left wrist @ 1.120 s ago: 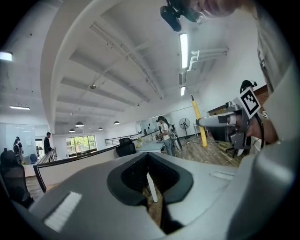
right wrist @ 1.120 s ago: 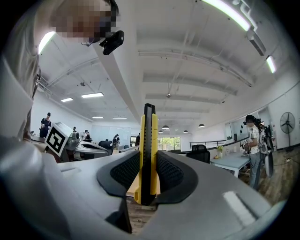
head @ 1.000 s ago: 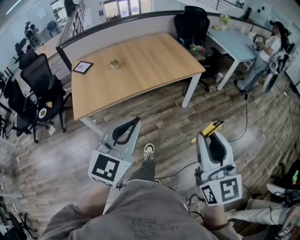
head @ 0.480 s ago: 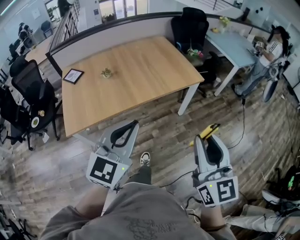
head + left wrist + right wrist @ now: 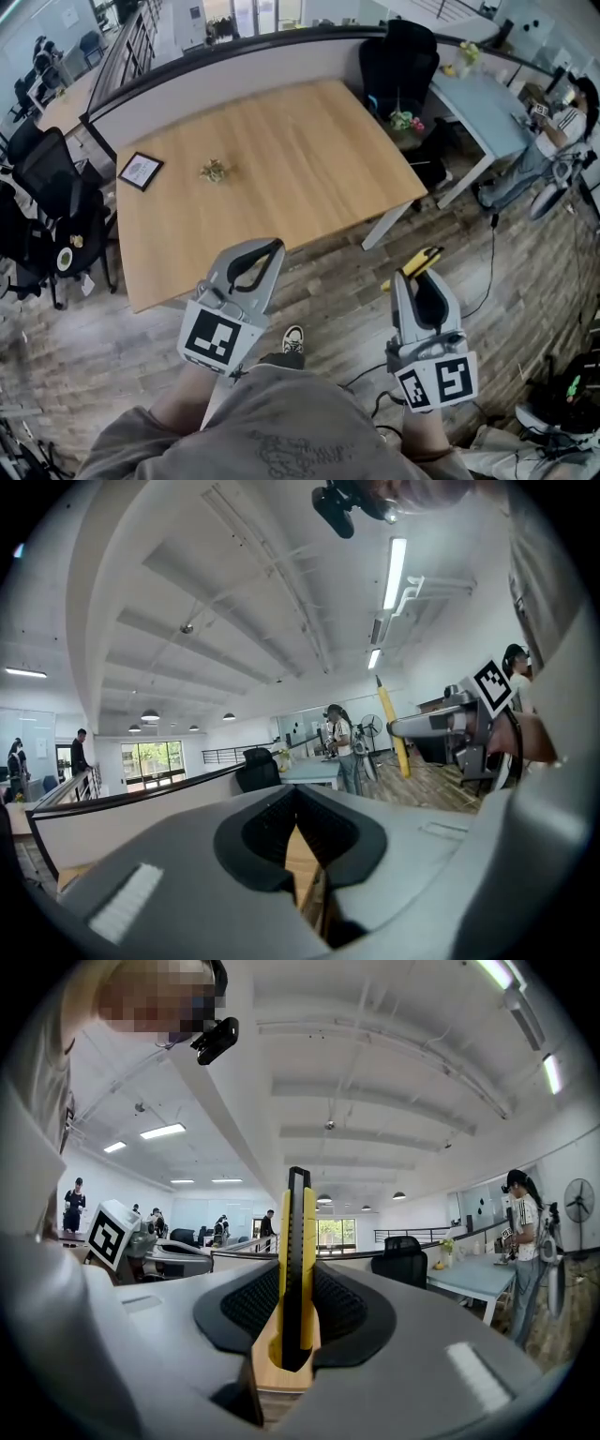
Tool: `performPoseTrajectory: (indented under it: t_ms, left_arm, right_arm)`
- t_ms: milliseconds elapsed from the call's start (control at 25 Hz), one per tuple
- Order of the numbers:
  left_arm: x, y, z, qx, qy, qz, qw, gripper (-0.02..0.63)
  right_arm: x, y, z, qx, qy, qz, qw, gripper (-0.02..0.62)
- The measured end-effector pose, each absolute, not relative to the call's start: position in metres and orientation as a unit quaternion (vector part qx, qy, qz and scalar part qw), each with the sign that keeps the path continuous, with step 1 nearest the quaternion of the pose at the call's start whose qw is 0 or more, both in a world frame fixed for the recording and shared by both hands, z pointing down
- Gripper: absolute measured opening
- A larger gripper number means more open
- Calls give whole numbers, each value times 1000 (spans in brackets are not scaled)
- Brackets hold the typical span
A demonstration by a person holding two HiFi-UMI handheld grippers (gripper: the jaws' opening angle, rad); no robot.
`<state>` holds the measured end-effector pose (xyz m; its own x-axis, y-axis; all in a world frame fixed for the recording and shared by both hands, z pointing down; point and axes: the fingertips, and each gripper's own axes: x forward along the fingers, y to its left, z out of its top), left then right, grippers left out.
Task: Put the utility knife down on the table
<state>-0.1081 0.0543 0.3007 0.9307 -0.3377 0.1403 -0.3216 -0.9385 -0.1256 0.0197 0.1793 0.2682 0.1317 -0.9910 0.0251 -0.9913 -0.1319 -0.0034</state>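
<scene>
The yellow utility knife (image 5: 418,261) (image 5: 298,1251) stands up between the jaws of my right gripper (image 5: 418,277) (image 5: 298,1330), which is shut on it. The knife's tip points toward the wooden table (image 5: 309,178), and the gripper hangs over the plank floor just off the table's near right corner. In the left gripper view the knife shows as a yellow stick (image 5: 399,742) at the right. My left gripper (image 5: 266,251) (image 5: 306,860) is held at the table's near edge. Its jaws are shut with nothing in them, and only a sliver of wood shows between them.
On the table lie a small framed card (image 5: 141,172) and a little plant sprig (image 5: 214,170). Black office chairs stand at the left (image 5: 52,192) and behind the table (image 5: 398,58). A pale blue desk (image 5: 480,98) and a seated person (image 5: 567,108) are at the right. A cable (image 5: 487,258) runs over the floor.
The table has come closer and now lies under the left gripper's tip. Both grippers keep the same pose, and the knife stays clamped in the right one.
</scene>
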Motion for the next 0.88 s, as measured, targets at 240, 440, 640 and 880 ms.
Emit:
performPoseTrajectory:
  t_ms: [240,440,640,880]
  left_arm:
    - [-93,-14,299,-981,170,-77,58,2]
    - [-83,-46,297,-980,167,-67,82,2]
    - [-70,-77,304,-977,191,-75,57,2]
    - [-39,-110,306,-970,216,-78,78,2]
  right_arm:
    - [36,106,261,746,-666,5,0,120]
    - [51,73,259,746,-666,5,5,120]
    - [72,43,263,742,-670,-1,10,120]
    - [115,2,270,726,-688,-3,6,120]
